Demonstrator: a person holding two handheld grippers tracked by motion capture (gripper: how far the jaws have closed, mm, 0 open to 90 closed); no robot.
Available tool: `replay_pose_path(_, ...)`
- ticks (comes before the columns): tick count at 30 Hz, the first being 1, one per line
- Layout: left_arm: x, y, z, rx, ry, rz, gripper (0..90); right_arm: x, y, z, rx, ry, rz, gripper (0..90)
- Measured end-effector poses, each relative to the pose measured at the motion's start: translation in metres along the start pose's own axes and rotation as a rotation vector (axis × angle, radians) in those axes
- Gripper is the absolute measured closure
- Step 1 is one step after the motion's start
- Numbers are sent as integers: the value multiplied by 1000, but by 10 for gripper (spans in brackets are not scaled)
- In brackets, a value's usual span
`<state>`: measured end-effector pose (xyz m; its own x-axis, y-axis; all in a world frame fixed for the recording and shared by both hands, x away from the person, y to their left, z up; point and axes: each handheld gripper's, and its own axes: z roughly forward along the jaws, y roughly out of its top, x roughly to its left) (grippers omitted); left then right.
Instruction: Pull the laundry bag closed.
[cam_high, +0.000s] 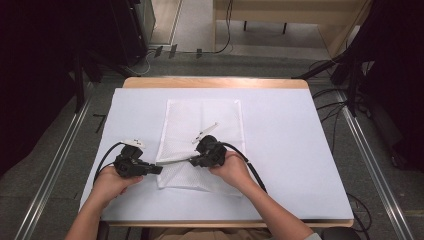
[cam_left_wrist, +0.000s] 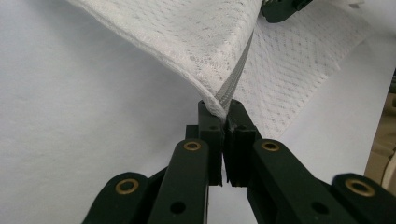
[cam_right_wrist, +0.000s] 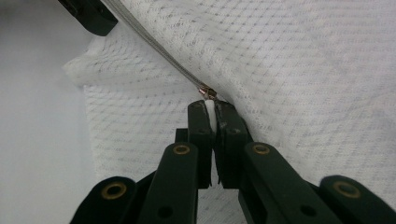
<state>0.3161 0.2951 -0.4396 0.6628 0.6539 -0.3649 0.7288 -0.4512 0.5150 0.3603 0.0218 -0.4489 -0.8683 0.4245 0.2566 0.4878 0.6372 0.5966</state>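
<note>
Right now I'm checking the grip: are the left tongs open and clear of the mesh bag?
No: in the left gripper view the left tongs are shut on the corner of the mesh bag, at its zipper end.

No readable text, label, brand, number or sign appears anywhere: not on the white mesh bag (cam_high: 202, 145), the worktop (cam_high: 290, 145), or either black tongs.
</note>
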Motion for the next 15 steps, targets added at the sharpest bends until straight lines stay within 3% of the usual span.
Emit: replay_pose_path(15, 0, 0, 0, 6, -1, -5, 880, -6, -10, -9, 11, -20, 9, 879)
